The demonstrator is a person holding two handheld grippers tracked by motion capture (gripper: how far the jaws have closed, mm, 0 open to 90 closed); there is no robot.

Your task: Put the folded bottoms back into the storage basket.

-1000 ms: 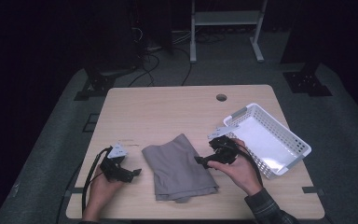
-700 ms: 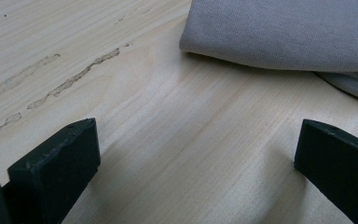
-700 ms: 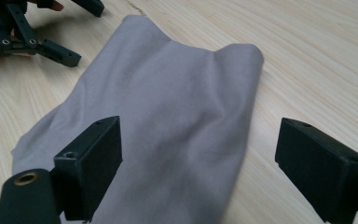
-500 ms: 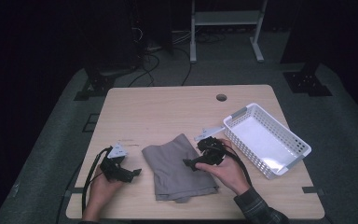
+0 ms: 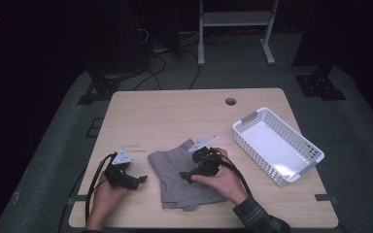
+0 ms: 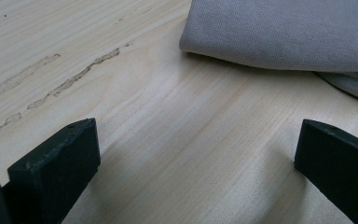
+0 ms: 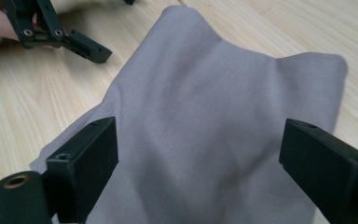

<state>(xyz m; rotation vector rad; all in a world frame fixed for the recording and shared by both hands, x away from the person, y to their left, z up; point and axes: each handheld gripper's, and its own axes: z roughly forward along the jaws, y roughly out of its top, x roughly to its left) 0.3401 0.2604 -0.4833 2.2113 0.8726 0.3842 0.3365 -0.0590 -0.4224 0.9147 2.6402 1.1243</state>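
- The cloth (image 5: 187, 174) lies folded near the table's (image 5: 175, 116) front edge, about midway between its left and right edges, long axis running from the front edge toward the back
- My right gripper (image 5: 194, 171) hangs over the cloth's right half, jaws spread wide with nothing between them; in the right gripper view the grey fabric (image 7: 214, 126) fills the gap between the jaws and spreads beyond them, so it lies straight ahead and just below
- My left gripper (image 5: 135, 179) sits on the bare wood just beside the cloth's left edge, jaws also wide apart and empty; in the left gripper view the folded edge (image 6: 279, 42) lies ahead and a little to the right, not touching
- So the right is the nearer one: already over the cloth, while the left has a short gap of wood to cross
- I judge the next grab turns on dropping the right jaws onto a fold or an edge
- The basket (image 5: 278, 145) stands by the right edge, well apart from the cloth
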